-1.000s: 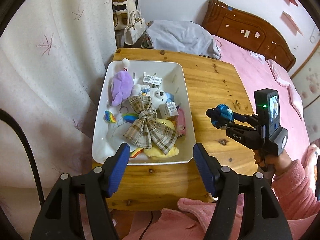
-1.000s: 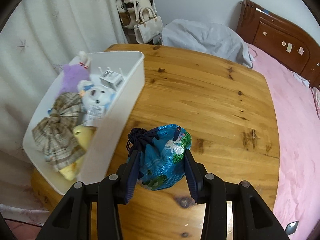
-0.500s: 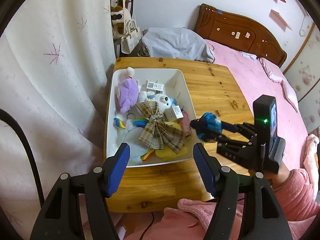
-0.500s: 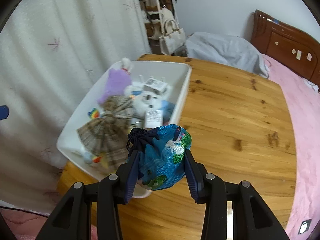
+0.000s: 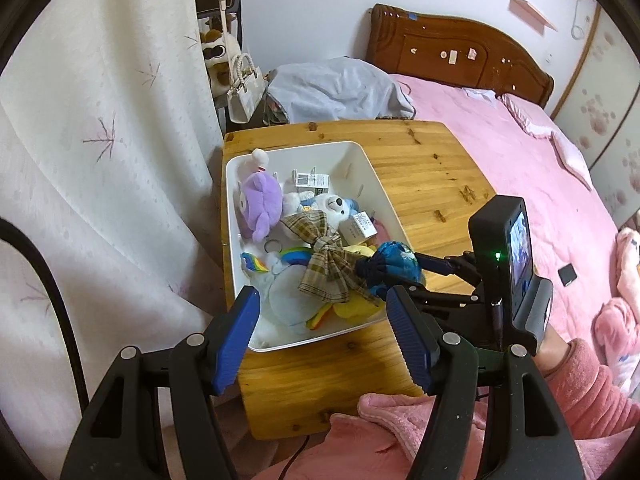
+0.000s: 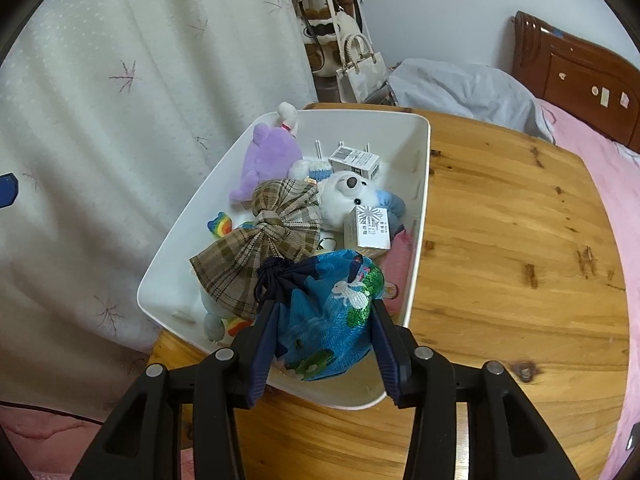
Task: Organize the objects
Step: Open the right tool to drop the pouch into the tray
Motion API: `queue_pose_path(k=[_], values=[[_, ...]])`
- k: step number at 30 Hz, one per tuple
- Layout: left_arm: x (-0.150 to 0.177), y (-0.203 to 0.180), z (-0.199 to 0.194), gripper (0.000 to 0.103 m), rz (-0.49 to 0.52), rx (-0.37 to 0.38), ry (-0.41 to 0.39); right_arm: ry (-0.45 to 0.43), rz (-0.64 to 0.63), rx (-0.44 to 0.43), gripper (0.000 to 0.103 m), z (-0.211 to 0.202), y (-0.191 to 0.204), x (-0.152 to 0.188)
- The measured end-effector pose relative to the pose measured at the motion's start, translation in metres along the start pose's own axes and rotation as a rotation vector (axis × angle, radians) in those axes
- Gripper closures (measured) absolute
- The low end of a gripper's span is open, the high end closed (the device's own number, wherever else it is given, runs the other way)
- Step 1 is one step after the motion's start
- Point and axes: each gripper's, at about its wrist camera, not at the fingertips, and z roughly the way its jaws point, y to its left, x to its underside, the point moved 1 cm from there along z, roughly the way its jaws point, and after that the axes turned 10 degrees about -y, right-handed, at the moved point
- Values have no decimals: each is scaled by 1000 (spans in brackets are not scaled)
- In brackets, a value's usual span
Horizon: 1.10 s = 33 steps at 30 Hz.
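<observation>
Right hand-held gripper clenched on one blue printed drawstring fabric pouch, held over the near end of the white plastic bin. Left hand-held gripper released, holding nothing. Bin on wooden worktop contains one plaid bow, one purple plush, one white bear, two small cartons; print unreadable.

I see a pale curtain hanging along the table's left edge. Past the table's far left corner, a white handbag hangs from a rack, with a crumpled grey blanket just beside it at the far edge. A pink-covered bed runs along the right edge, under a carved wooden headboard.
</observation>
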Motion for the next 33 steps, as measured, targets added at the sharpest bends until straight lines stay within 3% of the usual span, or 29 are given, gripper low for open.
queue_pose_path(k=[2, 12, 24, 28, 33], values=[[-1, 2, 0, 33, 13, 3, -1, -7, 12, 9, 56, 1, 0, 0], [-6, 2, 4, 33, 43, 22, -1, -23, 40, 19, 23, -6, 0, 2], [-15, -31, 17, 29, -14, -13, 30, -23, 5, 53, 15, -50, -19, 18], [-18, -57, 22, 29, -33, -27, 42, -35, 3, 86, 3, -76, -38, 22], [-22, -98, 24, 29, -40, -52, 33, -38, -3, 124, 1, -112, -67, 24]])
